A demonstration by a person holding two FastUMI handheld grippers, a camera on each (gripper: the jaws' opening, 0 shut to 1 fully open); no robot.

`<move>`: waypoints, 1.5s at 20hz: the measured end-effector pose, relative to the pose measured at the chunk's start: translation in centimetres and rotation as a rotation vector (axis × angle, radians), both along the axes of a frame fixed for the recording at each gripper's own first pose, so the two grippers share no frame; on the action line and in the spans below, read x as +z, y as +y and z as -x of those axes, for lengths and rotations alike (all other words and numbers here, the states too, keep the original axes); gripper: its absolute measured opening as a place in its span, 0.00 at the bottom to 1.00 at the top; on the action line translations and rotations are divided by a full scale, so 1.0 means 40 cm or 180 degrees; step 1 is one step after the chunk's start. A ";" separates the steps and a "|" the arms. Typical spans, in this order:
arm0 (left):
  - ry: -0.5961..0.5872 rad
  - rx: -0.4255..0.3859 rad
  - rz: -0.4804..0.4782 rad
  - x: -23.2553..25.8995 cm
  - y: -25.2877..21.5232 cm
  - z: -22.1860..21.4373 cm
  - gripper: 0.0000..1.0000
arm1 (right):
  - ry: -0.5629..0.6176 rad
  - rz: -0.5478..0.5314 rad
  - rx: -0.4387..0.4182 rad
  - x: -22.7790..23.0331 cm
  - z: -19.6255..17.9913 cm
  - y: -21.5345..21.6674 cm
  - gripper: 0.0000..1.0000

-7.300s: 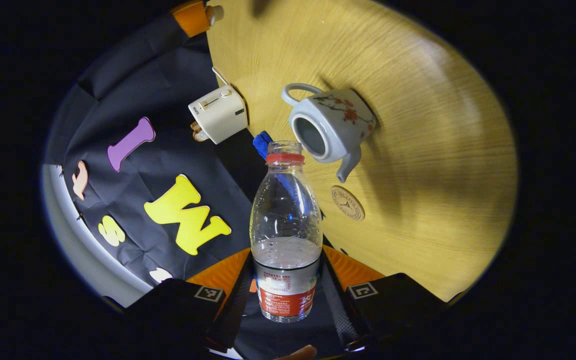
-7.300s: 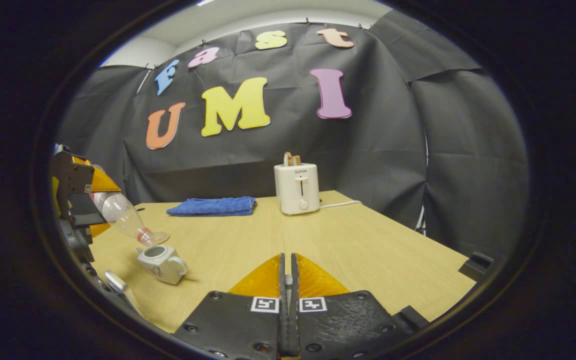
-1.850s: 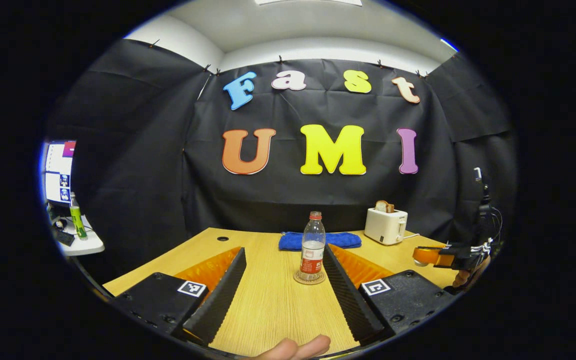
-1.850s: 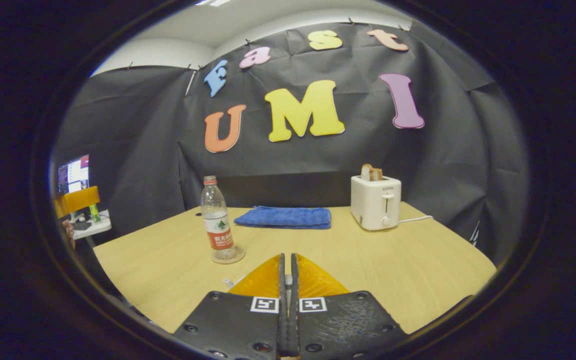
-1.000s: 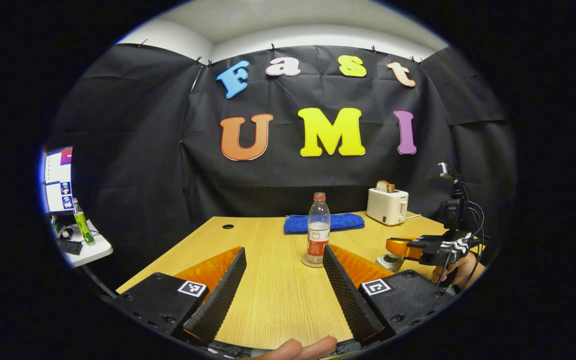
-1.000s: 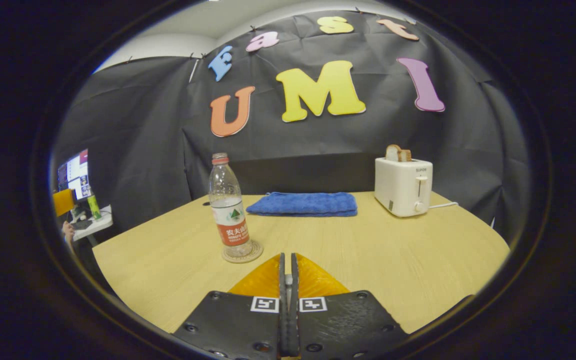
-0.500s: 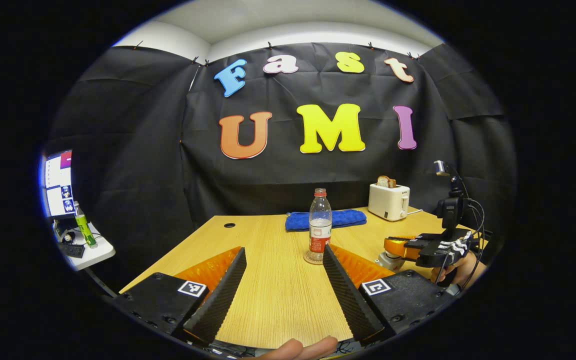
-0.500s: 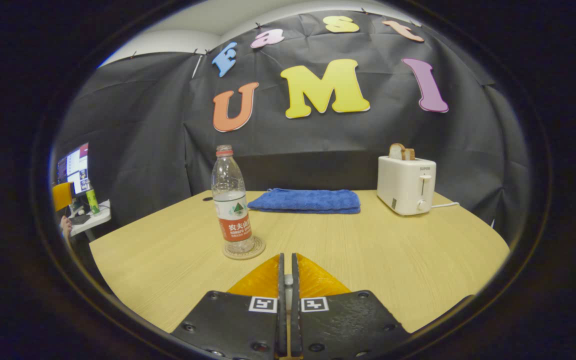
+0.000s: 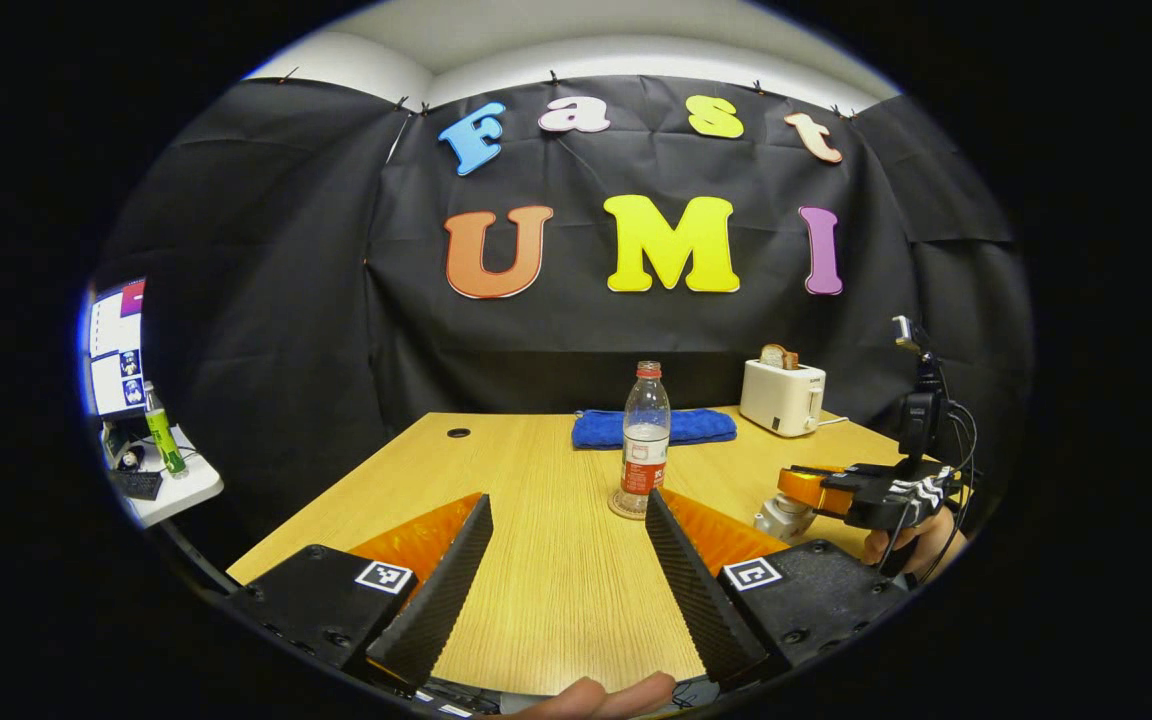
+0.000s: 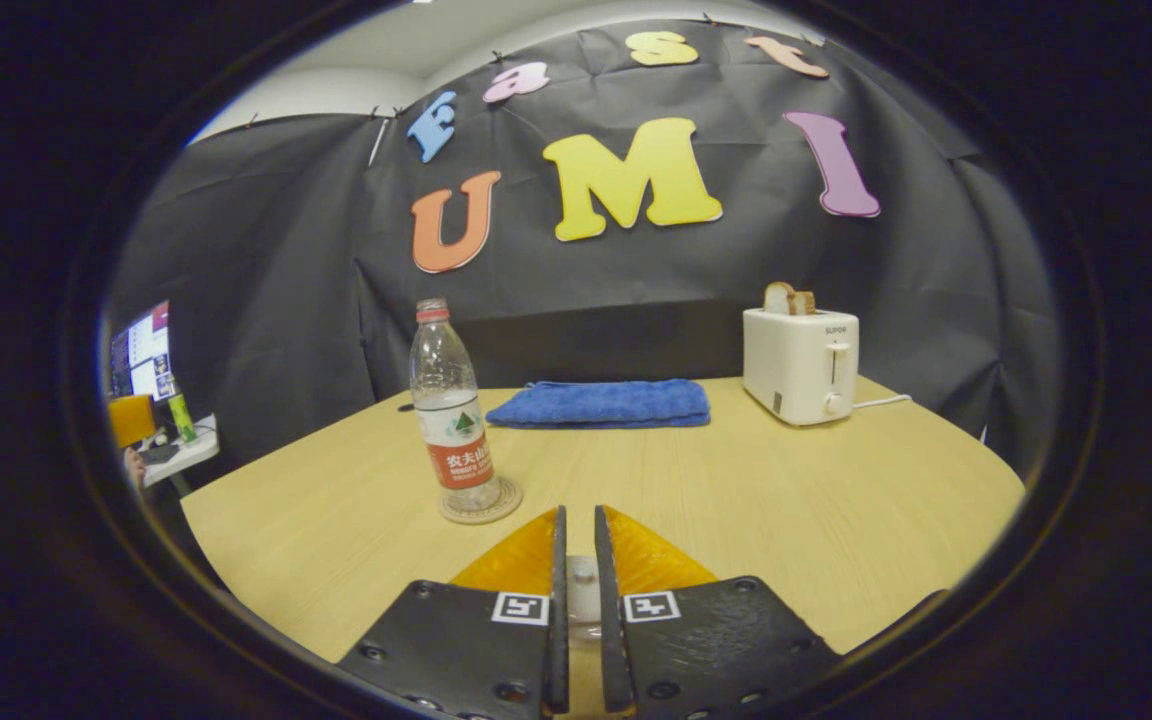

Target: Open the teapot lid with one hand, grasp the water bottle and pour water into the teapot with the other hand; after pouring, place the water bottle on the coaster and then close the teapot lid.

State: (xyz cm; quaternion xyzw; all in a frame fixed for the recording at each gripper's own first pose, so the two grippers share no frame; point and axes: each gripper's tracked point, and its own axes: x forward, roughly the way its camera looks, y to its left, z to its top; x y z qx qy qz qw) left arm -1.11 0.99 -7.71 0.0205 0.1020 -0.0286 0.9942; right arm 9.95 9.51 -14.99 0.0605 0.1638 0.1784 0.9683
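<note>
The clear water bottle (image 9: 644,438) with a red label stands upright on the round coaster (image 9: 617,509) mid-table, beyond my left gripper (image 9: 568,500), which is open and holds nothing. In the right gripper view the bottle (image 10: 450,415) and coaster (image 10: 508,497) stand ahead to the left. My right gripper (image 10: 579,515) has its fingers a narrow gap apart, and a pale lid knob (image 10: 582,583) shows between them. In the left gripper view that gripper (image 9: 804,485), held by a hand (image 9: 916,545), hovers just over the white teapot (image 9: 774,517), which is partly hidden.
A folded blue towel (image 10: 601,403) lies at the table's far edge, with a white toaster (image 10: 801,365) holding toast to its right. A side table (image 9: 171,492) with a monitor and a green bottle stands off to the left. The wooden table (image 9: 536,600) spreads in front.
My right gripper's fingers have parted slightly since half a second ago. The left gripper has drawn back from the bottle, which stays on the coaster.
</note>
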 end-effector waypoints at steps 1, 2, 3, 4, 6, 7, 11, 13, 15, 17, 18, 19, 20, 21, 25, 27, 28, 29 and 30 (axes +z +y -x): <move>-0.0003 -0.0008 0.0000 0.000 0.000 0.001 0.97 | -0.0006 -0.0004 -0.0004 0.004 0.000 -0.002 0.13; -0.0009 -0.0013 -0.0002 0.002 -0.003 0.000 0.97 | -0.0008 -0.0009 0.0000 0.006 0.003 -0.002 0.12; -0.0015 -0.0018 -0.0004 0.002 -0.004 0.000 0.97 | -0.0002 -0.0011 -0.0006 0.009 0.006 -0.004 0.12; -0.0020 -0.0032 -0.0006 0.001 -0.009 -0.001 0.97 | -0.0004 -0.0025 -0.0010 0.015 0.013 -0.008 0.12; -0.0022 -0.0048 -0.0016 0.003 -0.013 0.002 0.97 | -0.0073 -0.0066 0.0017 0.046 0.034 -0.008 0.18; -0.0027 -0.0057 -0.0008 0.005 -0.017 0.001 0.97 | -0.0104 -0.0071 0.0040 0.062 0.047 -0.007 0.22; -0.0046 -0.0110 0.0024 0.016 -0.036 0.011 0.97 | -0.0224 -0.0089 0.0110 0.135 0.109 -0.017 0.51; -0.0035 -0.0093 0.0044 0.016 -0.034 0.008 0.97 | -0.0341 -0.0045 0.0083 0.180 0.141 -0.033 0.62; -0.0006 -0.0139 0.0129 0.018 -0.056 0.016 0.97 | -0.0432 0.0039 -0.0029 0.209 0.165 -0.070 0.75; -0.0003 -0.0161 0.0132 0.018 -0.068 0.019 0.97 | -0.0497 0.0048 -0.0101 0.243 0.201 -0.096 0.90; -0.0010 -0.0157 0.0089 0.018 -0.070 0.019 0.97 | -0.0522 0.0046 -0.0156 0.256 0.213 -0.118 0.98; -0.0021 -0.0137 0.0057 0.018 -0.067 0.019 0.97 | -0.0564 0.0043 -0.0217 0.270 0.227 -0.142 0.98; -0.0013 -0.0122 0.0060 0.018 -0.068 0.018 0.97 | -0.0600 0.0062 -0.0297 0.283 0.242 -0.170 0.96; -0.0009 -0.0124 0.0093 0.020 -0.074 0.022 0.97 | -0.0656 0.0070 -0.0374 0.295 0.256 -0.199 0.98; -0.0087 -0.0169 0.0119 0.043 -0.104 0.039 0.97 | -0.0697 0.0200 -0.0586 0.298 0.309 -0.303 0.98; -0.0125 -0.0163 0.0064 0.049 -0.111 0.041 0.97 | -0.0671 0.0216 -0.0596 0.285 0.334 -0.335 0.98; -0.0135 -0.0167 0.0030 0.049 -0.117 0.043 0.97 | -0.0666 0.0241 -0.0602 0.278 0.347 -0.351 0.96; -0.0148 -0.0168 0.0001 0.048 -0.120 0.043 0.97 | -0.0693 0.0293 -0.0597 0.269 0.359 -0.365 0.98; -0.0173 -0.0155 -0.0019 0.051 -0.123 0.041 0.97 | -0.0751 0.0348 -0.0595 0.267 0.367 -0.376 0.99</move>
